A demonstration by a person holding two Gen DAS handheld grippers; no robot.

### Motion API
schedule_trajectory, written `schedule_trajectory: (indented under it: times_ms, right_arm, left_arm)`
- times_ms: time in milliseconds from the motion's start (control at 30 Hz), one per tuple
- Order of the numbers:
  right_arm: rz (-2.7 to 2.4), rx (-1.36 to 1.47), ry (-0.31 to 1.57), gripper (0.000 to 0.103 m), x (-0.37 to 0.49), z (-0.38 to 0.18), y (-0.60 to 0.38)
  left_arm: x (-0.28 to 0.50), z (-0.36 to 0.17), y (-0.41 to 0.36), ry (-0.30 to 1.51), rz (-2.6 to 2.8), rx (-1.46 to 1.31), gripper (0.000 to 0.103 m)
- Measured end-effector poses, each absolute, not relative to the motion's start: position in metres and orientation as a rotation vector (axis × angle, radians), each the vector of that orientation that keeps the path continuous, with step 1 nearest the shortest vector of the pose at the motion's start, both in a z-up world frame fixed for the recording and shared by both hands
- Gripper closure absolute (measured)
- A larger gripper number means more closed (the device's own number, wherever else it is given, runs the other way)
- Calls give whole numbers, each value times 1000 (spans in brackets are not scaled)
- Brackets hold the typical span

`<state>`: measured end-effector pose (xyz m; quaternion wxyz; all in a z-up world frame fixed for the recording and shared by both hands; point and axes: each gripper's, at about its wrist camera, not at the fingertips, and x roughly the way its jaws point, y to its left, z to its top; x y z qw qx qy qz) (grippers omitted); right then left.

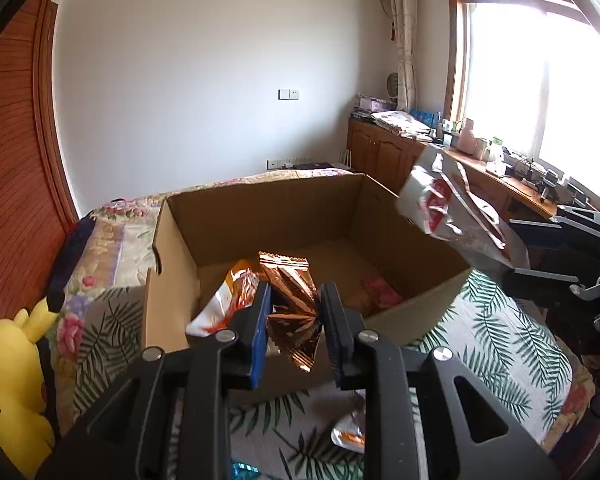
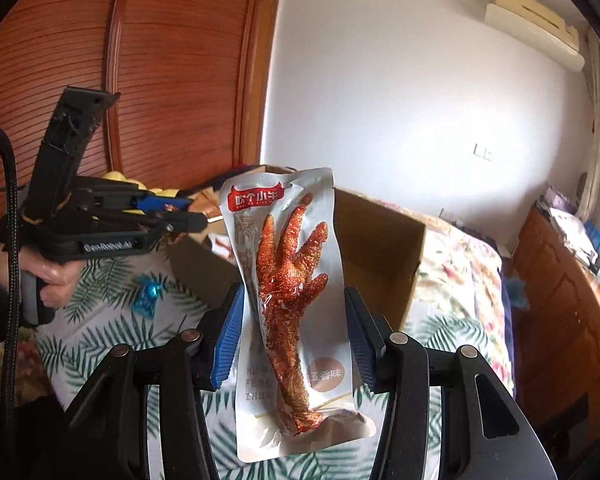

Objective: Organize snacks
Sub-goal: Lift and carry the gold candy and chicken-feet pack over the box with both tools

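Note:
My left gripper (image 1: 296, 294) is shut on a crumpled copper foil snack packet (image 1: 290, 280) and holds it above the near wall of an open cardboard box (image 1: 280, 212). An orange and white packet (image 1: 224, 304) shows behind its left finger; I cannot tell whether it is held too. My right gripper (image 2: 294, 320) is shut on a white chicken-foot packet (image 2: 292, 264), which stands upright in the air. In the left wrist view that packet (image 1: 448, 208) hangs over the box's right corner. A pink packet (image 1: 380, 292) lies inside the box.
The box (image 2: 380, 240) sits on a bed with a leaf-print cover (image 1: 500, 344). Another snack packet (image 1: 348, 434) and a blue wrapper (image 2: 148, 292) lie on the cover. A yellow plush toy (image 1: 12, 360) sits at the left. A wooden cabinet (image 1: 384, 152) stands by the window.

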<state>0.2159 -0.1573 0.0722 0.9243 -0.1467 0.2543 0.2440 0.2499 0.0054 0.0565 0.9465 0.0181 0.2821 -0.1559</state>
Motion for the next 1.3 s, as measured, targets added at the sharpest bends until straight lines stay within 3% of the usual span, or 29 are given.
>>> schedule_trajectory:
  times_ms: [833,1300]
  right_arm:
    - [493,-170,558,53,337,38,-125]
    - [444,-220,587,51,345,20,-115]
  left_arm:
    - [333,19,3,624,-279,-1,78]
    - [332,15,2,628,-277,0,66]
